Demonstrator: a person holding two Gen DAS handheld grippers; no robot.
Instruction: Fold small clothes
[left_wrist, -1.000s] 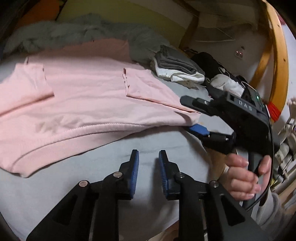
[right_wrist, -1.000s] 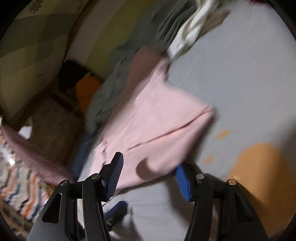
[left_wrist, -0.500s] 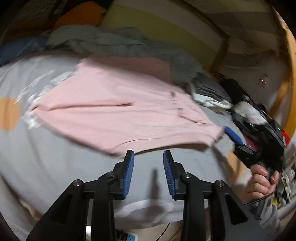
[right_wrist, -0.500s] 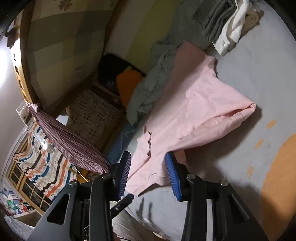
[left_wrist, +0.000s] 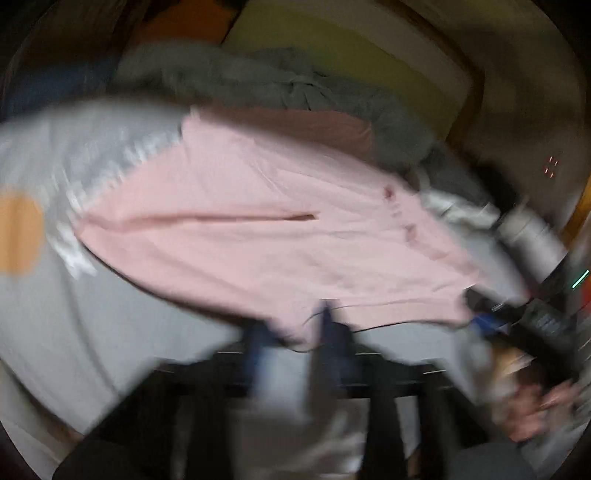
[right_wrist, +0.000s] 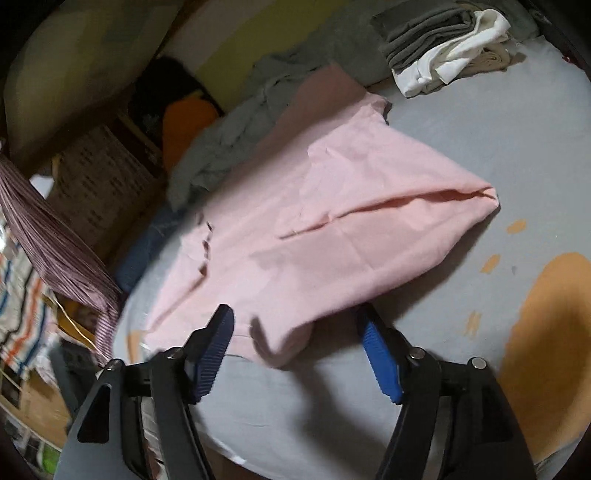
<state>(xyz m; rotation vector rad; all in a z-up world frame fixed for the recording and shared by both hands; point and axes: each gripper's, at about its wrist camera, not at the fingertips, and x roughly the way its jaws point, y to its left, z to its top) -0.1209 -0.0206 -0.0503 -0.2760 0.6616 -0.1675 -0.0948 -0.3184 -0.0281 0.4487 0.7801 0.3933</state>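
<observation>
A pink garment (right_wrist: 332, 221) lies partly folded on the grey bedsheet (right_wrist: 480, 129). My right gripper (right_wrist: 299, 350) is open wide, its blue pads on either side of the garment's near corner. In the blurred left wrist view the same pink garment (left_wrist: 266, 229) spreads across the bed. My left gripper (left_wrist: 291, 332) is at its near hem with the jaws apart and cloth between the blue fingers; the blur hides whether they touch it. The right gripper (left_wrist: 484, 317) shows at the garment's right corner.
A folded stack of grey and white clothes (right_wrist: 443, 48) sits at the far side. A crumpled grey garment (right_wrist: 236, 136) lies behind the pink one. Orange patches (right_wrist: 550, 314) mark the sheet. A striped cloth (right_wrist: 55, 251) hangs left, off the bed.
My right gripper has opened wider and moved in around the garment's near corner. My left gripper has moved forward to the near hem. The view is now blurred from motion.
</observation>
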